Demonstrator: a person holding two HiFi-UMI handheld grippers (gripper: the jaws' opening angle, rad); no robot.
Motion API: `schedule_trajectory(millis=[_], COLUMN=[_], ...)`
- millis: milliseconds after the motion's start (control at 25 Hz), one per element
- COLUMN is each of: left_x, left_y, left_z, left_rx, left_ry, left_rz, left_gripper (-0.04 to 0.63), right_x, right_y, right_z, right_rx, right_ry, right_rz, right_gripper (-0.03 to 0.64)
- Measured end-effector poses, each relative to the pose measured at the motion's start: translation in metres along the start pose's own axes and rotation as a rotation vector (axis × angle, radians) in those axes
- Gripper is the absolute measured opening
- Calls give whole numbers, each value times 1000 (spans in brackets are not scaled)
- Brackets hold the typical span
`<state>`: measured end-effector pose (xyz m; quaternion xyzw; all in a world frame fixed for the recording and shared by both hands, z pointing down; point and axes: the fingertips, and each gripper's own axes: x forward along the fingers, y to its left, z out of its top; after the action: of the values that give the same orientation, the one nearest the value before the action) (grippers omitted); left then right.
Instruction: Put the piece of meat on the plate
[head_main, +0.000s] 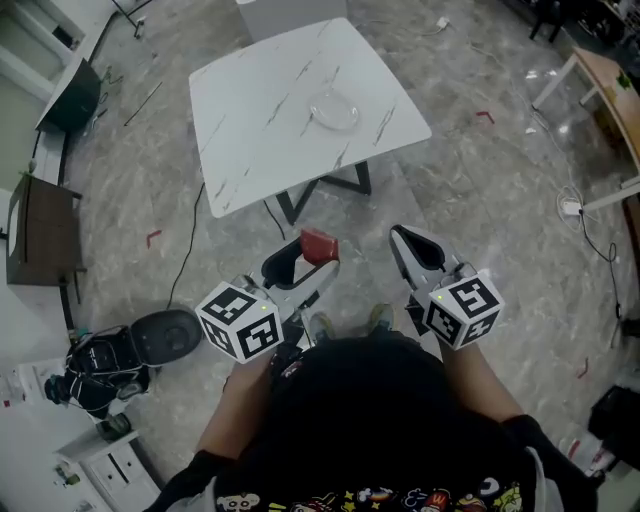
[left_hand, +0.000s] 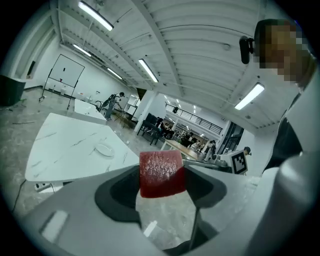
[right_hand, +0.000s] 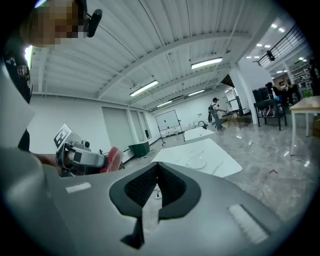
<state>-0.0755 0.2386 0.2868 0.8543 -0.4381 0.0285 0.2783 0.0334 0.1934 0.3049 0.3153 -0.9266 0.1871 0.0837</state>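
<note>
A red block of meat (head_main: 320, 245) is clamped at the tips of my left gripper (head_main: 312, 252), held in the air well short of the white marble table (head_main: 250, 120). Seen from the left gripper view, the meat (left_hand: 161, 174) fills the gap between the jaws. A clear glass plate (head_main: 333, 110) rests near the table's centre, small and far off in the left gripper view as the plate (left_hand: 105, 149). My right gripper (head_main: 405, 240) hangs beside the left one, jaws closed together on nothing. The right gripper view shows the plate (right_hand: 196, 163) and the meat (right_hand: 114, 159).
Grey marbled floor lies between me and the table. A dark wooden cabinet (head_main: 40, 235) stands at the left, a black round device (head_main: 165, 335) and a bag on the floor nearby. A wooden table (head_main: 615, 95) and cables sit at the right. People stand far off.
</note>
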Motion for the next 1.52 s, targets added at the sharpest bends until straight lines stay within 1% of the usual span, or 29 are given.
schedule_trajectory(millis=[120,240,520,680,840,1080,1280,1520], left_x=[-2,2,32,44,46,61,76,83], left_y=[9,12,-15,-25,-24,0,22,63], left_z=[-5,-8,-21,-30,-31,-22,-3,23], left_rx=[-10,-13,-29,-42,-55,-71,-78,-72], left_ry=[16,26,20,36,45,39,35,40], left_rz=[7,35,121,172,199,184,140,87], left_gripper=[270,271,270,270,272,271,272,272], right_x=[-1,-7,-38,-42,-38,-18,1,40], right_y=[4,-2,-45,-68,-79,-94,-102,-101], right_z=[2,-6,-19,-25,-24,-14,3,16], right_rx=[-28,-24,-2,2,15,30,1,-21], right_ry=[4,25,31,47,45,45,53,64], right_rz=[-8,-3,62,102,113,88,51,5], right_gripper=[23,23,23,23,23,23,23,23])
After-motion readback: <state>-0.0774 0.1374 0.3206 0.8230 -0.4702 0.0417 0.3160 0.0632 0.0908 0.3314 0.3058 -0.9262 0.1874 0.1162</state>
